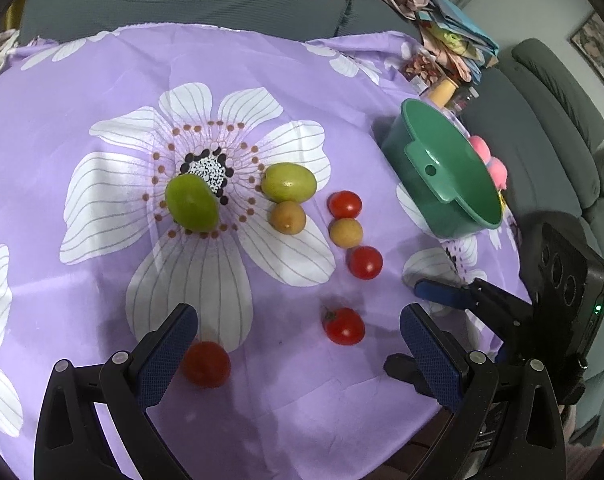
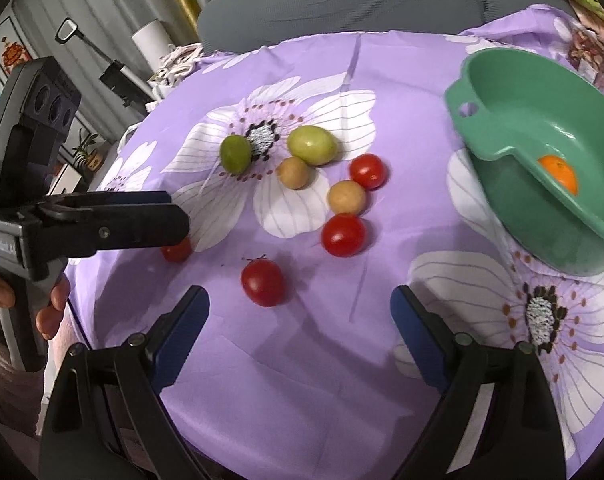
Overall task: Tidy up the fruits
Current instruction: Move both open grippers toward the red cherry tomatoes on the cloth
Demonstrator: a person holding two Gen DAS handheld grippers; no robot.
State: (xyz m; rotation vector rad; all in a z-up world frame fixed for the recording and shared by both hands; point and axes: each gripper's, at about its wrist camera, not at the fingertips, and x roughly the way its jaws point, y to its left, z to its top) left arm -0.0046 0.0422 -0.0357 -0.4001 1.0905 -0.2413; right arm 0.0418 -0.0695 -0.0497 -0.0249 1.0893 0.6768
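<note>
While both grippers hover above the desk's purple flowered cloth (image 1: 302,400) with jaws spread apart and holding nothing, the left gripper (image 1: 298,344) sits over a red tomato (image 1: 206,364) just beside its left finger, and the right gripper (image 2: 300,320) faces a stemmed tomato (image 2: 262,282). Taking the green bowl (image 2: 501,92) as landmark: an orange fruit (image 2: 559,172) lies inside it, while two more tomatoes, two tan round fruits and two green fruits (image 2: 311,145) lie in a loose cluster on the cloth to its left.
</note>
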